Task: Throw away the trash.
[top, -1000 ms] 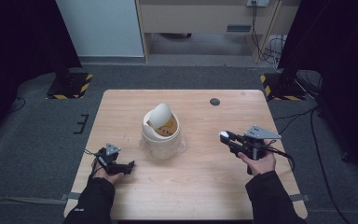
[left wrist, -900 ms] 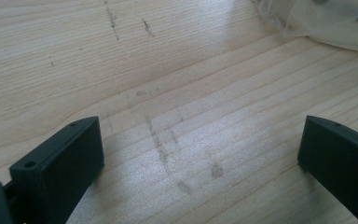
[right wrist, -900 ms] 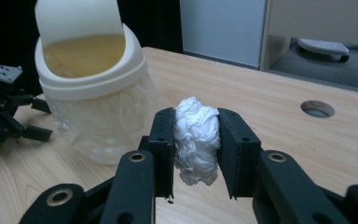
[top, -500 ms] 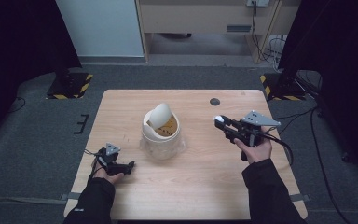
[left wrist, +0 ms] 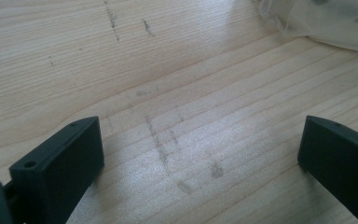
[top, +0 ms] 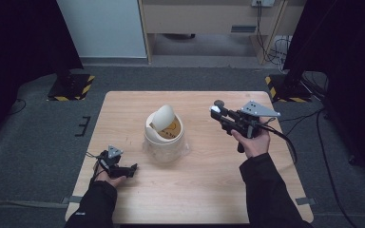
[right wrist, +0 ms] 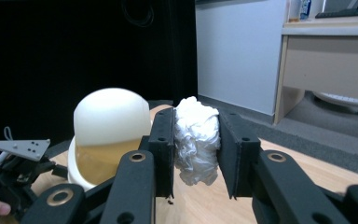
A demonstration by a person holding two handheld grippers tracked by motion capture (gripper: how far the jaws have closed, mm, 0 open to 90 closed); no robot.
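Matt wood table [top: 204,190], crumpled paper wad [right wrist: 196,140], glossy plastic bin [top: 164,137].

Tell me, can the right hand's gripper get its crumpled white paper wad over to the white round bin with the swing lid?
Probably yes. The right gripper is shut on the crumpled white paper wad, and bare wooden table lies between it and the white round bin. The left gripper rests off to the side.

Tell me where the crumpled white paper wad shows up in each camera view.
High view: paper wad at the right gripper tip, right of the bin.
Left gripper view: bare table, no wad.
Right gripper view: wad clamped at centre.
Shared landmark: white swing-lid bin.
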